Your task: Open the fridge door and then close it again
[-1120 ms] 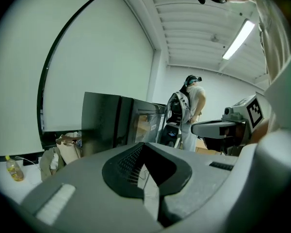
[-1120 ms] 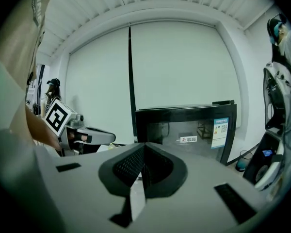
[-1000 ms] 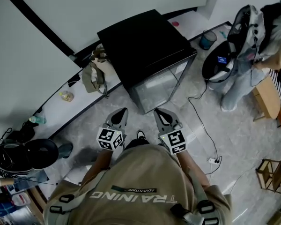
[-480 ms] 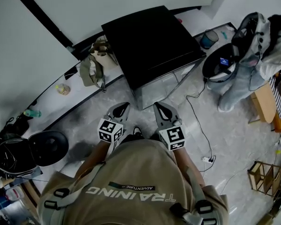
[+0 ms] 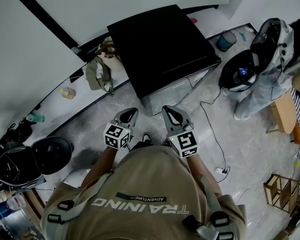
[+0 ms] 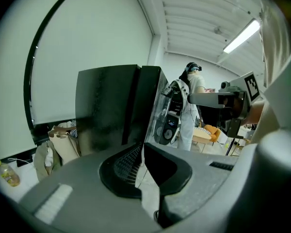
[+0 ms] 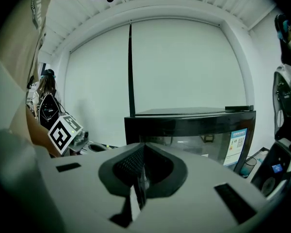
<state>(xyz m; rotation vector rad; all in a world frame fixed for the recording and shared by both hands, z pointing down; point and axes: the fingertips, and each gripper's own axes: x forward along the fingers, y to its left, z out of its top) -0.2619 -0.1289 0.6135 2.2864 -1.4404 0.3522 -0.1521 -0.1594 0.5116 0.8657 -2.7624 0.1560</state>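
Low black box-shaped fridge [image 5: 160, 44], its glass door [image 5: 172, 91] shut and facing the person. Both grey grippers hover just in front of the fridge, clear of it. The left gripper [image 5: 127, 117] has its jaws pressed together on nothing. The right gripper [image 5: 172, 116] is closed and empty too, aimed at the glass.

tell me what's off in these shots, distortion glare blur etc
Head view: wide-angle bending of the wall lines, and the fridge top is a near-featureless black. Left gripper view: fisheye with dark corners, the ceiling light blown out, the left claw soft up close. Right gripper view: same fisheye, bright wall behind, reflections on the fridge's glass door, right claw blurred.
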